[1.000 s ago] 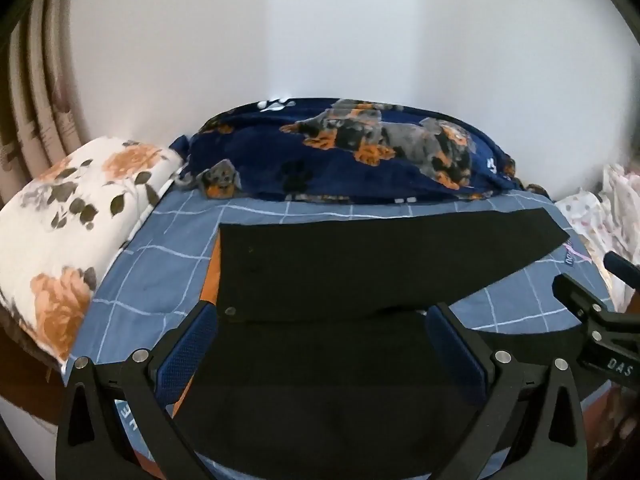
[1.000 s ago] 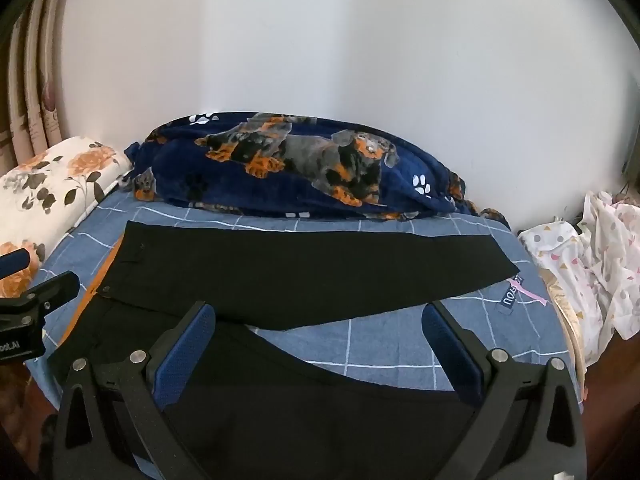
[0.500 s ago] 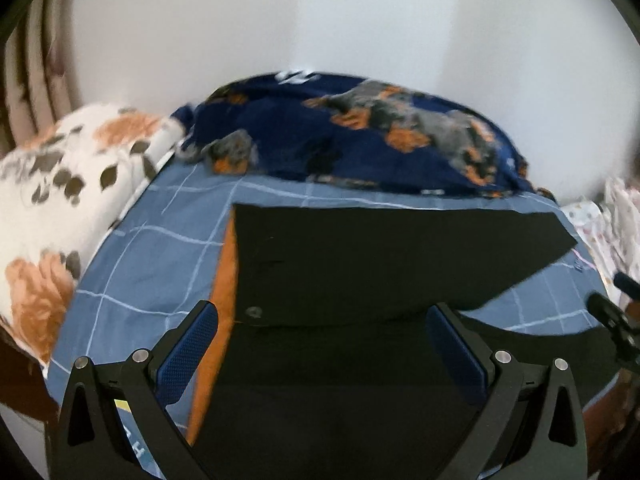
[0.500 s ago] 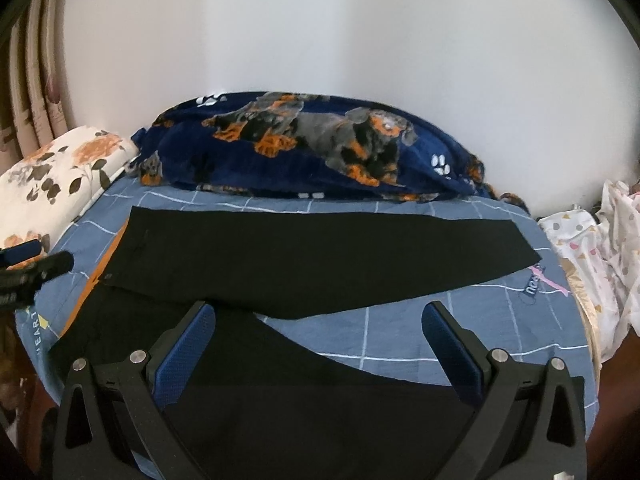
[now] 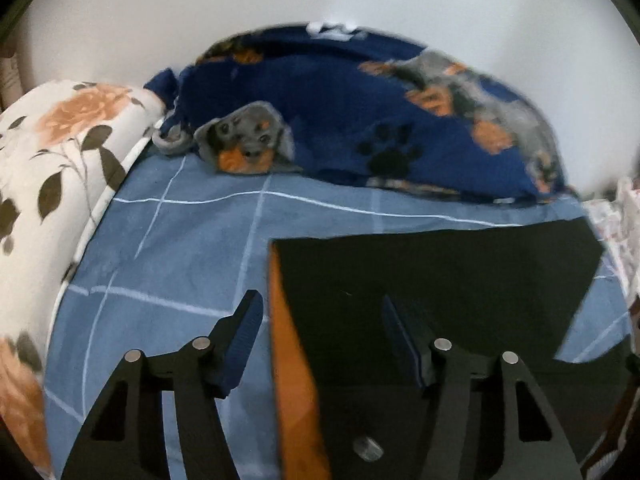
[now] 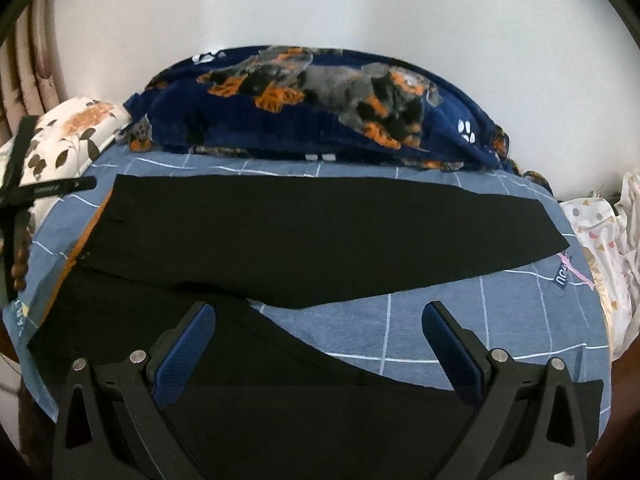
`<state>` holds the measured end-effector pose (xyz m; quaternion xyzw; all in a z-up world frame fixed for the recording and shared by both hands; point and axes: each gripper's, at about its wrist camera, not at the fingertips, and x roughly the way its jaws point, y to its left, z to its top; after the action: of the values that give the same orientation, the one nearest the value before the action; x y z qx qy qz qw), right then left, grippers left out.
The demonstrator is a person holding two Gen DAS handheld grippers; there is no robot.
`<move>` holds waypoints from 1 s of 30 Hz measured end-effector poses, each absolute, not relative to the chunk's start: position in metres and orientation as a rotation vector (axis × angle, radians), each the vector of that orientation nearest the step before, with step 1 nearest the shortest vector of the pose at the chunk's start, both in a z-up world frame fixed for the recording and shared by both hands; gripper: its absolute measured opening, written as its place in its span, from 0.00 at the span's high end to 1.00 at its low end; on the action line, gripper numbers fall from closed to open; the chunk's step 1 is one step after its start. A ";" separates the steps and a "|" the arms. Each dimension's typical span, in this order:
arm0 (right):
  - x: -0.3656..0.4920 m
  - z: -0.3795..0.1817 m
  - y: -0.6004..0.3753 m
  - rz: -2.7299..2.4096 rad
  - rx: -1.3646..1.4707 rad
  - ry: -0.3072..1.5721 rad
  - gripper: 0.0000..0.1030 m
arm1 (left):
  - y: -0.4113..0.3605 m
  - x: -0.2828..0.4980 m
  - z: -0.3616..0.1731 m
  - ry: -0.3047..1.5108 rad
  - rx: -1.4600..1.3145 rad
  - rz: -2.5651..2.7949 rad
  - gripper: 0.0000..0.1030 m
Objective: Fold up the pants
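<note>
Two downward wrist views, shared pants (image 5: pixel 440 280).

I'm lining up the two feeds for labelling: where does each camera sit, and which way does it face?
Left wrist view: on the left claw, tilted down at the waist end of the black pants; its closing fingers straddle the orange edge.
Right wrist view: on the right claw, tilted down at the spread legs; fingers open, the left claw's black frame at the left edge.
Both share the pants, blue checked sheet, dog blanket, floral pillow.

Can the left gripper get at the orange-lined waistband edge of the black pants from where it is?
Probably yes: the left gripper straddles the orange-lined waistband edge of the black pants, jaws closing, nothing between.
</note>
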<state>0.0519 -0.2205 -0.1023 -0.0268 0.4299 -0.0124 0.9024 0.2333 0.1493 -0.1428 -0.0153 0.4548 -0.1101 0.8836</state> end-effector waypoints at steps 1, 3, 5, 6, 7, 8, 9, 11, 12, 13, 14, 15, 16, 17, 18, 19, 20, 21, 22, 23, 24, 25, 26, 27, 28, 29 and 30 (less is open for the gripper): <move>0.054 -0.105 -0.221 -0.028 -0.057 0.894 0.00 | 0.152 0.243 -0.148 0.948 -0.019 -0.222 0.40; 0.058 -0.112 -0.222 -0.036 -0.062 0.912 0.00 | 0.157 0.259 -0.156 0.941 -0.011 -0.231 0.40; 0.062 -0.118 -0.224 -0.046 -0.064 0.930 0.00 | 0.163 0.275 -0.165 0.960 -0.035 -0.254 0.40; 0.064 -0.122 -0.224 -0.051 -0.064 0.942 0.00 | 0.164 0.281 -0.168 0.966 -0.031 -0.250 0.40; 0.067 -0.125 -0.225 -0.052 -0.063 0.953 0.00 | 0.164 0.287 -0.173 0.975 -0.026 -0.264 0.40; 0.069 -0.129 -0.226 -0.054 -0.062 0.966 0.00 | 0.163 0.291 -0.177 0.986 -0.020 -0.274 0.40; 0.070 -0.132 -0.226 -0.054 -0.062 0.974 0.00 | 0.161 0.295 -0.181 0.998 -0.010 -0.277 0.40; 0.072 -0.135 -0.226 -0.051 -0.065 0.986 0.00 | 0.155 0.301 -0.191 1.028 0.002 -0.310 0.40; 0.073 -0.137 -0.225 -0.051 -0.068 0.988 0.00 | 0.152 0.302 -0.193 1.034 0.008 -0.321 0.40; 0.074 -0.137 -0.224 -0.050 -0.071 0.989 0.00 | 0.146 0.304 -0.199 1.055 0.031 -0.334 0.40; 0.074 -0.138 -0.223 -0.049 -0.074 0.990 0.00 | 0.142 0.305 -0.205 1.079 0.047 -0.332 0.46; 0.075 -0.138 -0.222 -0.046 -0.075 0.992 0.00 | 0.139 0.305 -0.208 1.089 0.045 -0.335 0.50; 0.076 -0.138 -0.222 -0.045 -0.075 0.993 0.00 | 0.138 0.304 -0.207 1.071 0.037 -0.326 0.53; 0.077 -0.139 -0.221 -0.043 -0.073 0.994 0.00 | 0.138 0.303 -0.206 1.077 0.020 -0.334 0.61; 0.077 -0.139 -0.220 -0.040 -0.071 0.996 0.00 | 0.137 0.303 -0.205 1.080 0.022 -0.359 0.74; 0.077 -0.139 -0.219 -0.037 -0.068 0.998 0.00 | 0.139 0.301 -0.203 1.069 0.018 -0.378 0.80; 0.077 -0.139 -0.218 -0.035 -0.065 1.000 0.00 | 0.146 0.301 -0.199 1.062 0.000 -0.341 0.91; 0.076 -0.139 -0.217 -0.031 -0.059 1.002 0.00 | 0.152 0.298 -0.195 1.046 -0.047 -0.346 0.91; 0.076 -0.139 -0.216 -0.029 -0.055 1.001 0.00 | 0.155 0.296 -0.191 1.038 -0.067 -0.341 0.92; 0.076 -0.138 -0.216 -0.024 -0.047 1.001 0.00 | 0.156 0.290 -0.184 1.014 -0.079 -0.333 0.92; 0.075 -0.138 -0.217 -0.017 -0.029 1.003 0.00 | 0.154 0.282 -0.176 0.984 -0.074 -0.323 0.92; 0.075 -0.137 -0.218 -0.009 -0.010 1.004 0.00 | 0.151 0.275 -0.167 0.962 -0.068 -0.319 0.92; 0.075 -0.136 -0.221 0.002 0.020 1.004 0.00 | 0.148 0.269 -0.162 0.945 -0.068 -0.320 0.92; 0.076 -0.135 -0.225 0.023 0.070 1.002 0.00 | 0.145 0.260 -0.153 0.925 -0.081 -0.329 0.92; 0.076 -0.135 -0.228 0.034 0.100 1.001 0.00 | 0.142 0.253 -0.144 0.903 -0.088 -0.334 0.92; 0.078 -0.135 -0.233 0.049 0.148 1.006 0.00 | 0.139 0.243 -0.135 0.873 -0.080 -0.332 0.92; 0.081 -0.136 -0.239 0.066 0.203 1.013 0.00 | 0.138 0.236 -0.129 0.853 -0.071 -0.333 0.92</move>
<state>0.0810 -0.2388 -0.1362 0.0969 0.4840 0.0318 0.8691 0.2357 0.1383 -0.1288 -0.0341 0.4115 -0.1607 0.8965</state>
